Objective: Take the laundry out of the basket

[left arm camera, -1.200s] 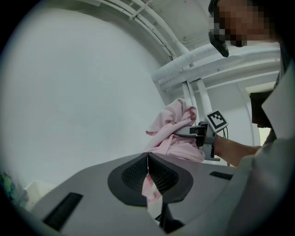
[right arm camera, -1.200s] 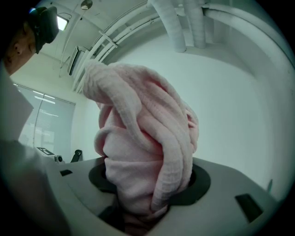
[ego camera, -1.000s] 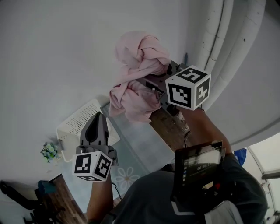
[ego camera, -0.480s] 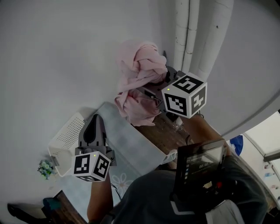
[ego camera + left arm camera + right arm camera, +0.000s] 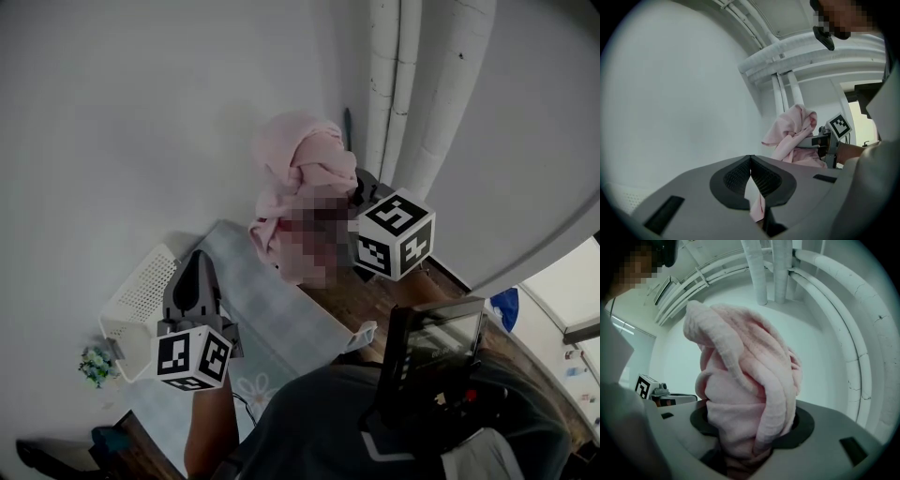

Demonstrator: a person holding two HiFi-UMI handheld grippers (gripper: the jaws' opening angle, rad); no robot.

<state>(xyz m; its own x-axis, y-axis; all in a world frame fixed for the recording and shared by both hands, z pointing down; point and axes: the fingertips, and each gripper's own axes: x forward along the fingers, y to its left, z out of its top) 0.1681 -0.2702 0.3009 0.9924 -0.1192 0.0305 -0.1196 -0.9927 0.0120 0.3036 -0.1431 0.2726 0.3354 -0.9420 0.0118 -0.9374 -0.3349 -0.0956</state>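
A bunched pink towel [image 5: 300,164] hangs in the air over the far end of the table, with my right gripper [image 5: 750,427] shut on it. It fills the right gripper view, bulging up out of the jaws. The left gripper view shows the same towel [image 5: 792,133] off to the right. The white slotted laundry basket [image 5: 136,300] stands at the table's left end; its inside is hidden from here. My left gripper [image 5: 195,262] hovers beside the basket's right rim, its jaws meeting at the tips [image 5: 750,158]. A pink sliver shows low in their gap; I cannot tell what it is.
A pale blue cloth [image 5: 272,314] with a flower print covers part of the brown wooden table [image 5: 375,295]. White pipes [image 5: 394,84] run up the wall behind the towel. A small flower bunch [image 5: 94,361] sits left of the basket. A dark screen [image 5: 431,342] hangs at the person's chest.
The right gripper has carried the pink towel a little lower and further from the basket. The left gripper has drifted off the basket toward the cloth. The view has swung right.
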